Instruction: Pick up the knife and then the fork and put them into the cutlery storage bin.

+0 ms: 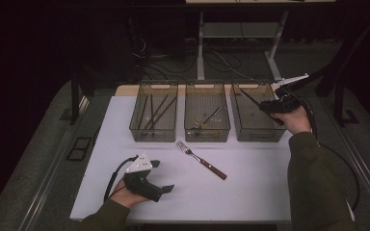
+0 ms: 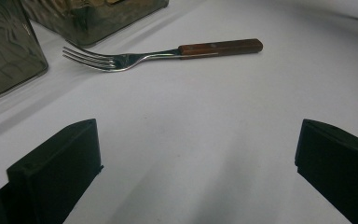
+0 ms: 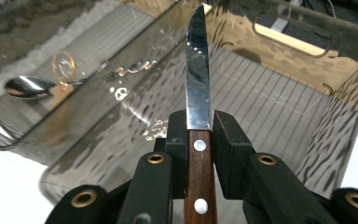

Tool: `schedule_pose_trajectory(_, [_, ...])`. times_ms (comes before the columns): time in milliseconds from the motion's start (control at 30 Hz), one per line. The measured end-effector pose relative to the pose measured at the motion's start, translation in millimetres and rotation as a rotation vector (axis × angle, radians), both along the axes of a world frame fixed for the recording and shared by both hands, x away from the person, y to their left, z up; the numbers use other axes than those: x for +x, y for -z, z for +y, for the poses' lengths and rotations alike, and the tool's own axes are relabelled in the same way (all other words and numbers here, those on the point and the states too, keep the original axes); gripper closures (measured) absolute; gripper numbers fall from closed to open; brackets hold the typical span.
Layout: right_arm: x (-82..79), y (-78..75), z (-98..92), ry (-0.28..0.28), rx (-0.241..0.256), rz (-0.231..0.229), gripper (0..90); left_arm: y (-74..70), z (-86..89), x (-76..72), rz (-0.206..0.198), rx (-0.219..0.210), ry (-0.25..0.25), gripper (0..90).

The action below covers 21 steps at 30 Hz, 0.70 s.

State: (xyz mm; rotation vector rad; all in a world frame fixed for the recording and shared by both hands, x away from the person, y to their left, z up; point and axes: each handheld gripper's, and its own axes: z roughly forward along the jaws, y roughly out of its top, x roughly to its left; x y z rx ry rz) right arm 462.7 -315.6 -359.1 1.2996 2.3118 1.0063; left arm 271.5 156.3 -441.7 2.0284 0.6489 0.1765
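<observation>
Right gripper view: knife (image 3: 198,88) clamped in right tool (image 3: 199,140) (blade over bin (image 3: 279,107)).

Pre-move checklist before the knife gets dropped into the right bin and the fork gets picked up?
1. Right gripper shut on the knife: ok; fingers clamp the wooden handle, blade pointing forward.
2. Knife over the right bin: ok; the blade points in above its rim.
3. Right bin has room: ok; its floor looks bare in the right gripper view.
4. Left gripper open: ok; fingers stand wide apart.
5. Fork reachable: ok; it lies flat on the table, ahead of the left gripper, apart from the bins.
6. Release height above the bin floor: cannot tell.
</observation>
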Motion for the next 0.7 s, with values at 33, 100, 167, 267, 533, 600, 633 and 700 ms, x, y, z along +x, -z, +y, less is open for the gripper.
schedule_pose_trajectory(33, [1.6,2.2,0.7,0.003,-0.007,0.005,76.8,-0.4,0.3,0.1,0.002,0.001,0.002,0.0])
schedule_pose_trajectory(100, [4.7,5.9,1.2,0.004,-0.011,0.009,76.7,-0.5,0.2,0.0,0.002,-0.001,0.004,0.0])
schedule_pose_trajectory(167, [7.5,8.6,1.0,0.013,-0.011,0.014,76.8,-0.6,0.1,-0.2,0.002,-0.005,0.007,0.0])
schedule_pose_trajectory(267, [11.2,13.3,0.0,0.021,-0.01,0.023,76.7,-0.7,-0.1,-0.2,0.003,-0.011,0.01,0.0])
schedule_pose_trajectory(533, [16.8,28.1,1.4,0.023,-0.037,0.059,76.7,0.2,-1.1,0.0,0.007,0.001,0.021,0.0])
schedule_pose_trajectory(600, [17.2,29.9,2.2,0.023,-0.05,0.064,76.6,0.0,-0.9,-0.1,0.006,0.003,0.022,0.0])
schedule_pose_trajectory(633, [17.4,30.5,2.4,0.023,-0.053,0.071,76.5,-0.1,-0.9,-0.1,0.007,0.002,0.022,0.0])
schedule_pose_trajectory(700, [17.6,31.9,3.8,0.023,-0.072,0.086,74.7,0.3,-1.2,-0.1,0.008,0.003,0.026,0.0])
